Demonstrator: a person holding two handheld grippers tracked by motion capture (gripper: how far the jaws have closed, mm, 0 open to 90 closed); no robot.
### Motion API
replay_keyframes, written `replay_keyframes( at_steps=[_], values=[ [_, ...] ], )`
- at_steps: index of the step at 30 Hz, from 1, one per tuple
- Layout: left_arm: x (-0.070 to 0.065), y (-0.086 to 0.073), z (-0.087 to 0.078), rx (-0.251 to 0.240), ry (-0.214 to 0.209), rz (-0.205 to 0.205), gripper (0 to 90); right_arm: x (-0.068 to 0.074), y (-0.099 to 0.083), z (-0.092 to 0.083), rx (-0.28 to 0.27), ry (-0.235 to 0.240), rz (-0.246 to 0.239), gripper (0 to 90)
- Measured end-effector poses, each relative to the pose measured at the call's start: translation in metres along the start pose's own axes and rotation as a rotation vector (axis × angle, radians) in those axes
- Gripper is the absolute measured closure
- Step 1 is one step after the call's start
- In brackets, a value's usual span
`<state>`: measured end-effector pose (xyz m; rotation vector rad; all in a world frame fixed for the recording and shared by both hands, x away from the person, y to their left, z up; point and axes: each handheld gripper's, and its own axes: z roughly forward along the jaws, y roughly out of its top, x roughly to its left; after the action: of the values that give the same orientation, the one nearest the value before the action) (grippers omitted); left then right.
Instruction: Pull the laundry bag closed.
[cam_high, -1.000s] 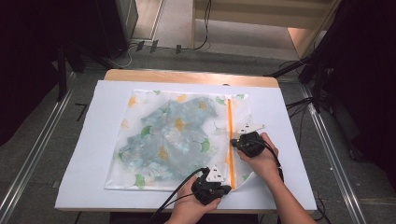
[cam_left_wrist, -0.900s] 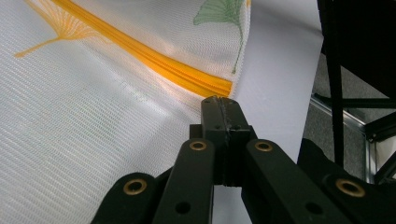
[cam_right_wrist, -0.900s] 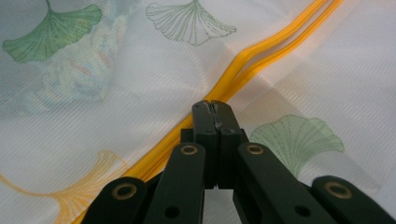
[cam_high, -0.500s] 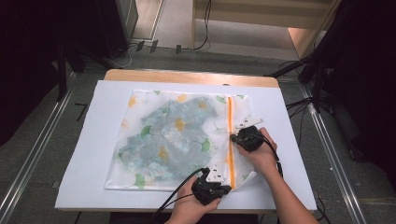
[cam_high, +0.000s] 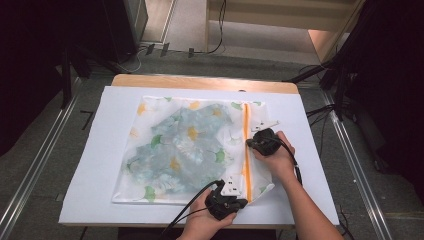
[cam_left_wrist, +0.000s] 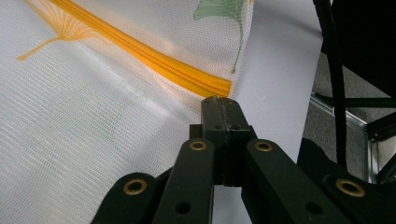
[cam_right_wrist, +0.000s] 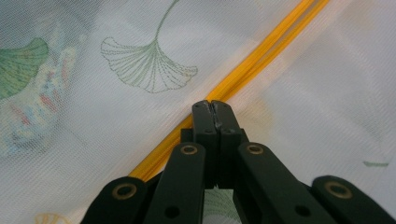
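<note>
A white sheet (cam_high: 115, 150) covers the wooden-edged table (cam_high: 200, 81) in front of you, with grey floor and cables beyond it. One thing lies on it: a flat, translucent white mesh zip bag printed with green and yellow ginkgo leaves (cam_high: 165, 150), with a patterned bluish cloth folded inside. Its single orange zipper (cam_high: 246, 145) runs along the bag's right edge, away from you.

You are working with two grippers. Your left gripper (cam_high: 231, 189) sits at the near corner of the bag, jaws pressed fully together right at the zipper's near end (cam_left_wrist: 219, 87) — it looks like an anchor, holding that corner flat so the bag will not slide or bunch. Whether mesh is actually pinched between the jaws, I cannot tell.

Your right gripper (cam_high: 252, 142) is farther up the zipper line, its jaws also closed tight, with the tips on the orange track (cam_right_wrist: 243, 74). That placement fits drawing a slider along the teeth — though the slider itself is hidden behind the jaws, so a hold on it is a judgement, not something seen.
</note>
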<state>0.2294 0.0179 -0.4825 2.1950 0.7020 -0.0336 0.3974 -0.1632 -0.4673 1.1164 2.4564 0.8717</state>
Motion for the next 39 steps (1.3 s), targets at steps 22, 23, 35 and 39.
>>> replay_keyframes(
  at_steps=[22,23,35,39],
  values=[
    [0.004,0.001,0.0,0.006,-0.025,-0.035,90.0,-0.015,0.014,0.011,0.008,0.004,0.019,90.0],
    [0.004,0.001,0.0,0.008,-0.029,-0.035,90.0,-0.015,0.014,0.011,0.009,0.001,0.021,90.0],
    [0.006,0.002,0.0,0.018,-0.036,-0.035,90.0,-0.021,0.024,0.017,0.022,-0.01,0.016,90.0],
    [0.005,0.002,0.0,0.017,-0.037,-0.038,90.0,-0.023,0.027,0.02,0.023,-0.016,0.012,90.0]
  ],
)
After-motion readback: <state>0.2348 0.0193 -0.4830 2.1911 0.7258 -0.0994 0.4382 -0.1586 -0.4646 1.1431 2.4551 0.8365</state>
